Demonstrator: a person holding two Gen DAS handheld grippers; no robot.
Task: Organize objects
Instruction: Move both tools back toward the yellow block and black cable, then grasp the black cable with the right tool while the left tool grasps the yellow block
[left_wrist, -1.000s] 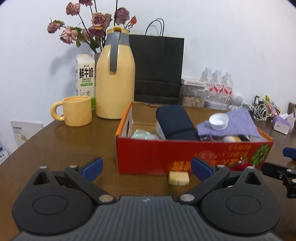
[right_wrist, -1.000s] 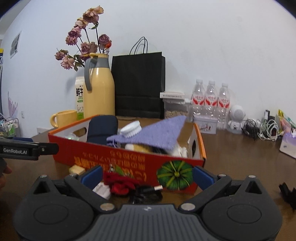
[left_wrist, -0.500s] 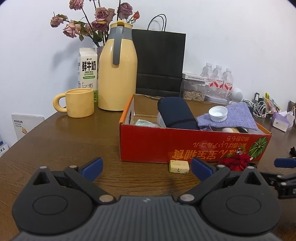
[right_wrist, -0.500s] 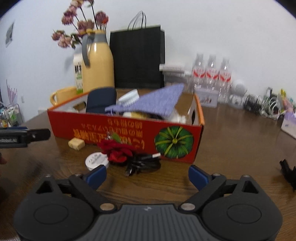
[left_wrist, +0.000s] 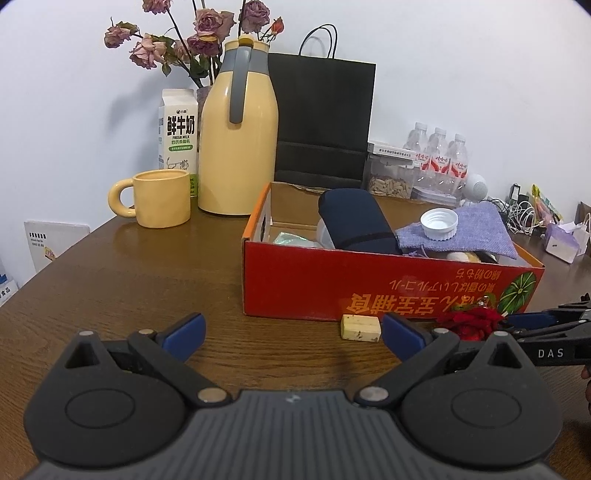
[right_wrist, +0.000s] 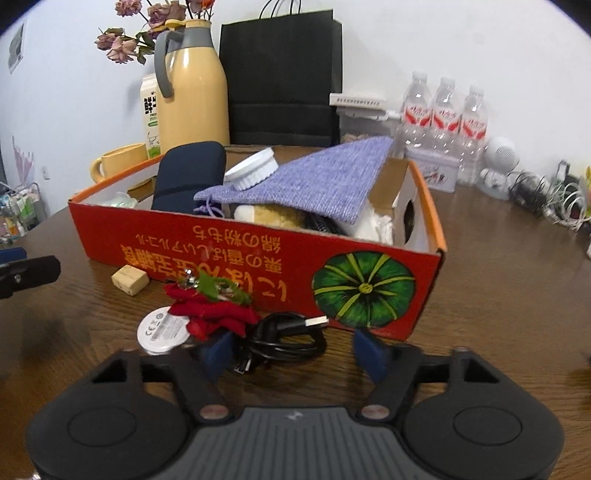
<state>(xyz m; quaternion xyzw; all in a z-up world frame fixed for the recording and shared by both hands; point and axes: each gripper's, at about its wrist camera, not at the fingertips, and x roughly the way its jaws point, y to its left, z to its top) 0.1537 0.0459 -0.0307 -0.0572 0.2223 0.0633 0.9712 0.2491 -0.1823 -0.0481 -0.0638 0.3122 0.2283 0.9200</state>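
Observation:
A red cardboard box (right_wrist: 229, 251) (left_wrist: 369, 277) holds a dark roll, a purple cloth, a white cap and other items. In front of it lie a red fabric flower (right_wrist: 214, 314) (left_wrist: 469, 323), a white round disc (right_wrist: 160, 332), a coiled black USB cable (right_wrist: 284, 339) and a small yellow block (right_wrist: 130, 279) (left_wrist: 360, 328). My right gripper (right_wrist: 293, 352) straddles the cable and its jaws are closing. The left pad touches the coil; the right pad stands apart from it. My left gripper (left_wrist: 293, 328) is open, with the block just beyond its right finger.
Behind the box stand a yellow jug (left_wrist: 238, 140), a yellow mug (left_wrist: 160, 199), a milk carton (left_wrist: 177, 129), dried roses and a black paper bag (left_wrist: 321, 122). Water bottles (right_wrist: 443, 114), a white figurine and tangled cables crowd the far right. The table's edge runs along the left.
My right gripper has moved forward and tipped down onto the cable, and its jaws have narrowed. In the left wrist view it has come in beside the red flower. The left gripper stays put.

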